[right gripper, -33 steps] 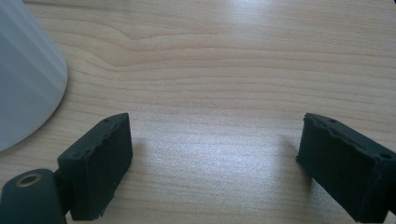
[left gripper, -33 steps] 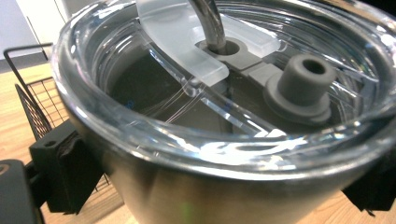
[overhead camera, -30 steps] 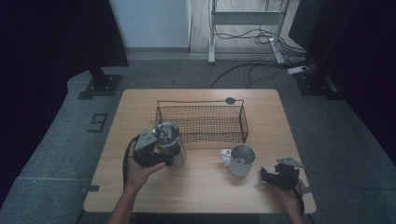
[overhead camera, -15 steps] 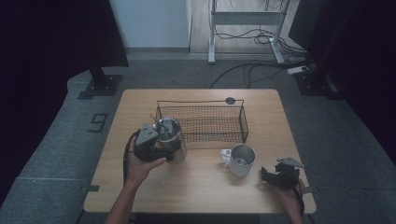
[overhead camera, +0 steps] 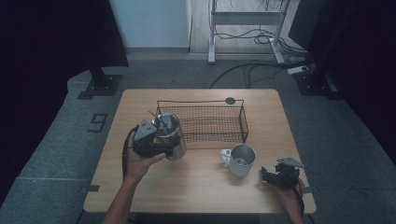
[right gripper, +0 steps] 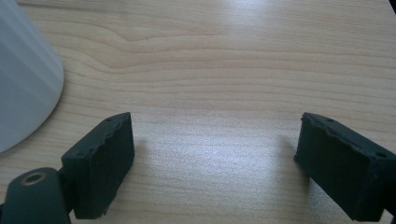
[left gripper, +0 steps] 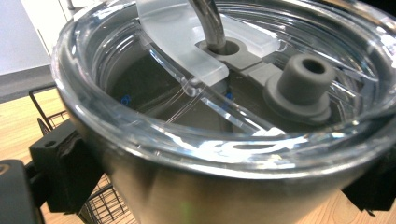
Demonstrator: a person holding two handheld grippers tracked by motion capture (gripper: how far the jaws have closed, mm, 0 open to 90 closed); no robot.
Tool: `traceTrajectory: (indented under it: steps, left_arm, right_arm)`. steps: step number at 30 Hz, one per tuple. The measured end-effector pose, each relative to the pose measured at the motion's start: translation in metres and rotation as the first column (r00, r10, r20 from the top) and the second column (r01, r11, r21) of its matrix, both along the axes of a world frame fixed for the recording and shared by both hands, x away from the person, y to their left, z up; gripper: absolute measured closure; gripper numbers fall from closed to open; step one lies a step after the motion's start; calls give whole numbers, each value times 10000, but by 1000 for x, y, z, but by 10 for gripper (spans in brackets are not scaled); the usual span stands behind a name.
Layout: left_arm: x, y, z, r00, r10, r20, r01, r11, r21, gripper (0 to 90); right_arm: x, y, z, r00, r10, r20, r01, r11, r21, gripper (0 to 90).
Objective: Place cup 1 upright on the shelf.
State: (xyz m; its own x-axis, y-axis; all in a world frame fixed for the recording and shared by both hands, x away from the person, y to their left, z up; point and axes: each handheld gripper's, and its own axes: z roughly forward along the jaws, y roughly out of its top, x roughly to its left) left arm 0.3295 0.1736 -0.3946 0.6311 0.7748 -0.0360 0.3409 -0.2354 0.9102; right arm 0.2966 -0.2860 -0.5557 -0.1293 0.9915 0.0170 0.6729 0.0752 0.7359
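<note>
Your left gripper [overhead camera: 161, 140] pinches the steel tumbler [overhead camera: 170, 135] across its body, one jaw on each side of the wall in the left gripper view. The tumbler sits at the left end of the wire basket [overhead camera: 205, 122], just outside its front-left corner, above the table [overhead camera: 196, 186] (lifted or resting, can't tell). A clear lid [left gripper: 196, 88] is on the tumbler, with a metal straw [left gripper: 208, 21] through its hole and a grey plug [left gripper: 303, 81] beside it. Your right gripper [right gripper: 215, 158] lies low over the table near the front right corner, jaws spread wide with bare wood between them. A white mug [overhead camera: 240, 159] stands just left of it, not touching.
</note>
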Motion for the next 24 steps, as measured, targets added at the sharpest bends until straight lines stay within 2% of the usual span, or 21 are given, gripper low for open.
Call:
traceTrajectory:
  steps: [24]
  left_arm:
    - [10,-1,10,9999,66,132,-67,10000,18,43]
  right_arm:
    - [0,0,0,10000,-18,8,18,10000,-5,115]
